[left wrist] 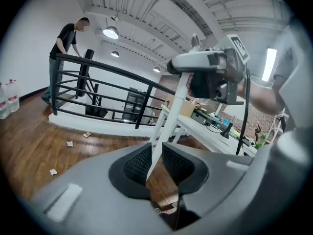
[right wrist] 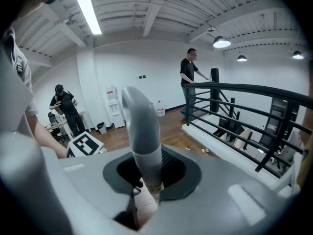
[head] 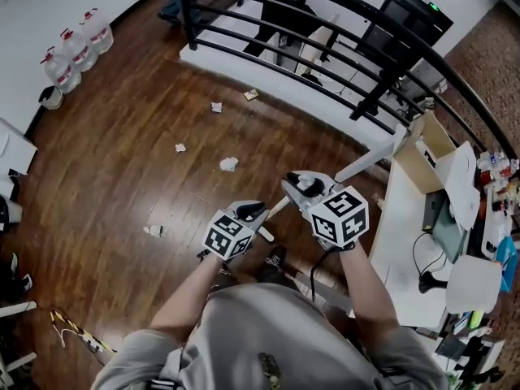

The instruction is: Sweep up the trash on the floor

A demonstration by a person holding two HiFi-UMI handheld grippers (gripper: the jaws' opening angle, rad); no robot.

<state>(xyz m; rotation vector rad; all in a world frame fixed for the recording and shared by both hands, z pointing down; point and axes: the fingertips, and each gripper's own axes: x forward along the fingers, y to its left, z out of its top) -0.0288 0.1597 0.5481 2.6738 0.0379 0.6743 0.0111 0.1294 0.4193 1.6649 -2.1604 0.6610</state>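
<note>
Several crumpled paper scraps lie on the wooden floor: one (head: 229, 164) ahead of me, others (head: 180, 147) (head: 216, 107) farther off and one (head: 153, 231) to the left. The left gripper view shows two of them (left wrist: 70, 143) (left wrist: 53, 172). My right gripper (head: 305, 187) is shut on the grey grip (right wrist: 142, 131) at the top of a broom handle. Its white pole (left wrist: 168, 114) slants down from there through my left gripper (head: 253, 212). The left jaws stand slightly apart around the pole, a gap showing on one side. The broom head is hidden.
A black railing (head: 325, 59) on a white step runs across the far side. A white table (head: 398, 218) with a cardboard box (head: 422, 149) stands at the right. Water jugs (head: 77, 47) line the left wall. People stand by the railing (right wrist: 188, 77) and water dispenser (right wrist: 63, 106).
</note>
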